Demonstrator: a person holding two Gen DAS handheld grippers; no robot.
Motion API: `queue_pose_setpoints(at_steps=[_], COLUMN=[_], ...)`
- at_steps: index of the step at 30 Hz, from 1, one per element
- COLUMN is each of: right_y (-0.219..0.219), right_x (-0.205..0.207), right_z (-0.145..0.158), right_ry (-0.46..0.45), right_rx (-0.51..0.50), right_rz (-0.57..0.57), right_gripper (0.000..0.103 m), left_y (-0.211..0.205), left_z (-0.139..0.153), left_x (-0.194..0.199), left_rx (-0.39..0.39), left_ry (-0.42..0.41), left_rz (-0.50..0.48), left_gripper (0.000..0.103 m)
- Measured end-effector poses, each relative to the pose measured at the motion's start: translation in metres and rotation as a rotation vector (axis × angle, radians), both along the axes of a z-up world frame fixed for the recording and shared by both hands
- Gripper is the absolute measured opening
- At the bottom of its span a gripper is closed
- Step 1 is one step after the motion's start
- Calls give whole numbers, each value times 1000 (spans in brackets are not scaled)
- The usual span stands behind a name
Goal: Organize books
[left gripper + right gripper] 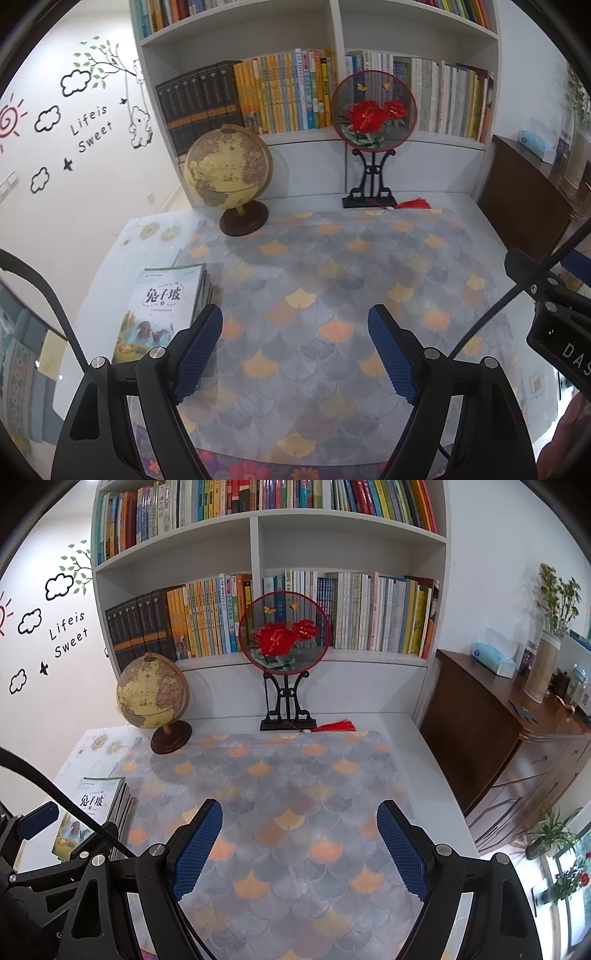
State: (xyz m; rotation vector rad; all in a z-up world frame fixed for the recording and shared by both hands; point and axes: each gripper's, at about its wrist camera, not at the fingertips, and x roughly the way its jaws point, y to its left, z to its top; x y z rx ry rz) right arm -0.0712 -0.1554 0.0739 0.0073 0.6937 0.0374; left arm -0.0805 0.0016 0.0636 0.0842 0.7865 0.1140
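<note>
1. Left gripper (295,354) hung over the table's near edge, blue pads spread wide apart with nothing between them.
2. Right gripper (300,845) likewise spread wide, empty, above the ginkgo-patterned mat (295,794).
3. Stack of books (166,306) lay flat at the table's (424,760) left edge, just beside the mat, untouched.
4. Globe (229,177) stood near the far left corner.
5. Embroidered round fan on a black stand (284,631) stood at the far edge, before the filled bookshelf (258,546).
</note>
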Motion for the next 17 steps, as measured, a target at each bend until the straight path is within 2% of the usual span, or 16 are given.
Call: queue_pose_setpoints(at_steps=[5,9,11,15,17], right_y=[3,4,6,6,4], right_x=[1,4,4,4,4], right_z=[-2,-5,-6,-6,-6], right_ry=[10,20,26,23,22], right_rx=[4,3,3,2,3], right_rz=[8,13,24,25,18], right_gripper=[84,84,84,84,84], left_y=[4,4,1,-2,0], left_z=[-5,-7,-8,-5,-4], left_x=[4,5,3,-3,-1], left_rx=[7,-1,22,77,72], left_ry=[19,21,6,-76,-80], left_rz=[10,12,12,33,36], left_gripper=[81,89,91,91,91])
